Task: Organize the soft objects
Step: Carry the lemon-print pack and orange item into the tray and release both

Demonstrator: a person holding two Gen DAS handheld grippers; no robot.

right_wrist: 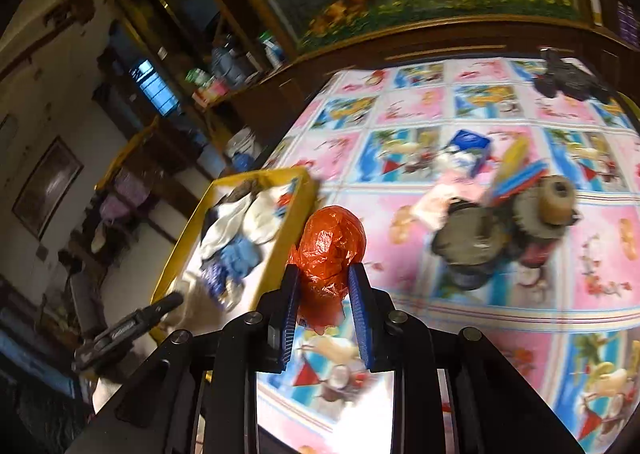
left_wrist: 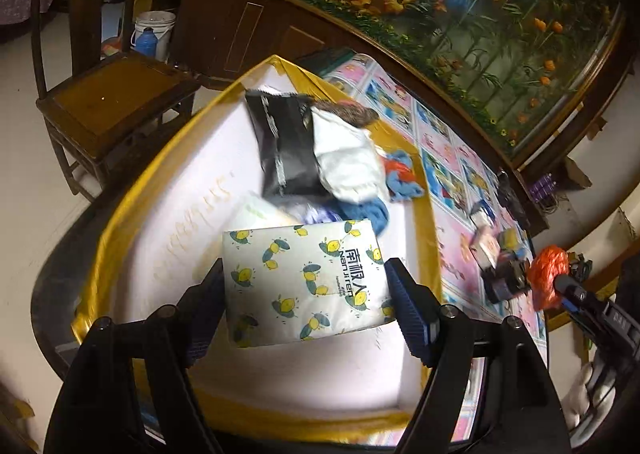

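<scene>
Item 1, nearest: left hand-held gripper (left_wrist: 306, 286), jaws wide and clamped on a tissue pack (left_wrist: 308, 282) with lemon print, held over the white floor of the yellow-rimmed box (left_wrist: 430, 222).

Item 2, toward 3 o'clock of it: right hand-held gripper (right_wrist: 325, 304), clenched on a crumpled orange plastic bag (right_wrist: 332, 244), held above the patterned counter (right_wrist: 520, 334) just outside the box's near rim.

Item 3, at 12 o'clock inside the box: black pouch (left_wrist: 280, 146), white cloth (left_wrist: 348, 158), blue cloth (left_wrist: 404, 178), heaped at the far end (near end bare).

Item 4, farther, at 2 o'clock on the counter: a cluster of sundries (right_wrist: 504, 222), blurred, unsorted.

Handling note: judged best to lower the pack flat onto the bare floor, release only once it rests, then bring the bag over the rim clear of the left hand.
</scene>
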